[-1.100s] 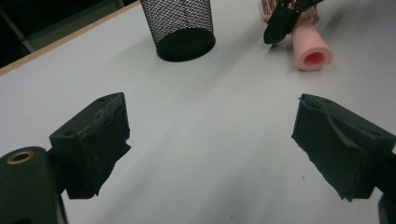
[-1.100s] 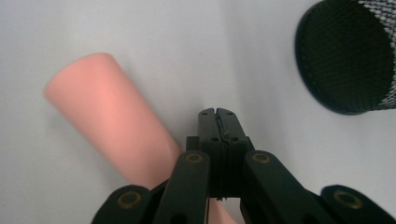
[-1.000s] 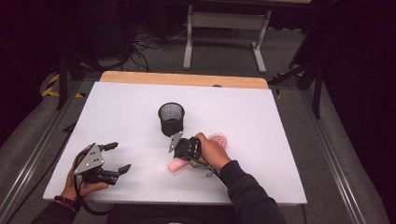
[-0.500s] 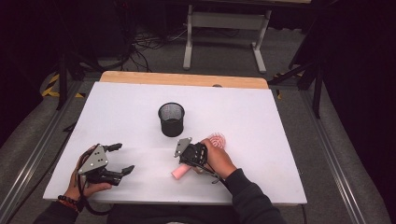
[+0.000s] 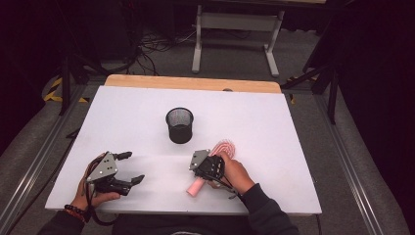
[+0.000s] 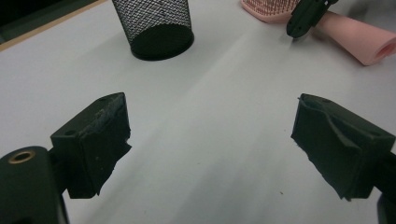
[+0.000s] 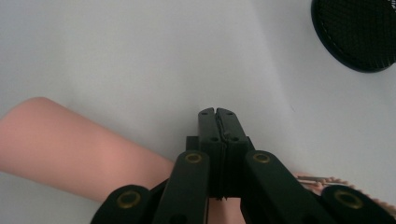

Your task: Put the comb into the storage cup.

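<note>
High view: our pink brush (image 5: 222,147) lies diagonally, handle toward us; right tool (image 5: 198,165) closed empty above it, left tool (image 5: 131,167) wide open.

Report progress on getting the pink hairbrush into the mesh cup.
Done: nothing yet; the pink hairbrush lies flat on the white table, apart from the black mesh cup, which stands upright. In hand: the right gripper sits over the brush with jaws shut and nothing between them. The left gripper rests open, aside. Left: grip, lift, and drop it into the cup.
</note>
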Motion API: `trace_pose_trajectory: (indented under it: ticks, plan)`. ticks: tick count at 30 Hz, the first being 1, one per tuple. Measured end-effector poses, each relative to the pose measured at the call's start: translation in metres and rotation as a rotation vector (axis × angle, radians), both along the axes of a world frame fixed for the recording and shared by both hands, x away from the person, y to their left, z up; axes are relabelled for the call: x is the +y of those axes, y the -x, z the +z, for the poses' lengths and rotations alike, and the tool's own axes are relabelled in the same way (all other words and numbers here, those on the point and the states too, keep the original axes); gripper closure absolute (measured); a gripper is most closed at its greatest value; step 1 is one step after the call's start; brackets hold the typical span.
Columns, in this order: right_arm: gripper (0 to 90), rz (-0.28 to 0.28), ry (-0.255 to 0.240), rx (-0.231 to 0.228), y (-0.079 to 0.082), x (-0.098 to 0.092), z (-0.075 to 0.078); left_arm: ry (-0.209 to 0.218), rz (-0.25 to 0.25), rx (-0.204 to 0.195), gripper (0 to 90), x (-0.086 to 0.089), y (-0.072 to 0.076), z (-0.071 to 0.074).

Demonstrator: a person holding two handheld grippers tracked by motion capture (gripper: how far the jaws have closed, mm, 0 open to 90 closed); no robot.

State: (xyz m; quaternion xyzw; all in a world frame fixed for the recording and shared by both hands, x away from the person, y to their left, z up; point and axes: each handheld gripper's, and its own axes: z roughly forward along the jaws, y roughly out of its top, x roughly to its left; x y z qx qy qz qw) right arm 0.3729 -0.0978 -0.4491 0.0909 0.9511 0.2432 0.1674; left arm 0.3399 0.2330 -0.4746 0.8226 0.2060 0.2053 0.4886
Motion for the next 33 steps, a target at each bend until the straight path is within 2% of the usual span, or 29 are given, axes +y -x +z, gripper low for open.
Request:
trace_pose_trajectory:
  ticks: [9, 13, 14, 16, 17, 18, 19, 23, 25, 27, 30, 32, 33]
  plan:
    - [89.2, 0.011, 0.010, -0.012, 0.005, -0.007, 0.001, -0.010, -0.008, 0.012, 12.4, -0.005, 0.000, -0.001]
    - [82.8, -0.003, -0.015, -0.035, 0.007, -0.010, 0.004, -0.015, -0.005, 0.025, 12.9, -0.009, -0.001, -0.001]
    - [81.4, -0.007, -0.042, -0.041, 0.008, -0.014, 0.008, -0.019, -0.011, 0.029, 13.0, -0.011, -0.001, -0.001]
    - [69.9, -0.013, -0.094, -0.076, 0.011, -0.021, 0.016, -0.010, -0.017, 0.043, 13.3, -0.015, -0.002, 0.000]
    - [62.8, -0.031, -0.158, -0.108, 0.014, -0.032, 0.024, -0.005, -0.020, 0.051, 13.3, -0.018, -0.003, 0.001]
    - [55.2, -0.047, -0.178, -0.131, 0.014, -0.036, 0.027, -0.007, -0.020, 0.055, 13.3, -0.019, -0.004, 0.001]
    - [48.1, -0.082, -0.203, -0.175, 0.015, -0.041, 0.030, -0.004, -0.025, 0.059, 13.2, -0.021, -0.004, 0.001]
    - [36.2, -0.145, -0.356, -0.246, 0.022, -0.068, 0.040, -0.014, -0.046, 0.056, 12.7, -0.026, -0.003, 0.001]
    - [29.5, -0.182, -0.389, -0.281, 0.024, -0.080, 0.043, -0.008, -0.051, 0.051, 12.4, -0.026, -0.003, 0.002]
    - [23.5, -0.222, -0.421, -0.335, 0.029, -0.091, 0.044, -0.006, -0.047, 0.042, 12.4, -0.025, -0.003, 0.003]
    - [19.0, -0.260, -0.462, -0.363, 0.032, -0.105, 0.042, 0.001, -0.043, 0.035, 12.2, -0.024, -0.003, 0.004]
    - [14.7, -0.296, -0.480, -0.391, 0.035, -0.112, 0.040, -0.001, -0.033, 0.027, 11.7, -0.023, -0.003, 0.004]
    - [14.7, -0.296, -0.480, -0.391, 0.035, -0.112, 0.040, -0.001, -0.033, 0.027, 11.7, -0.023, -0.003, 0.004]
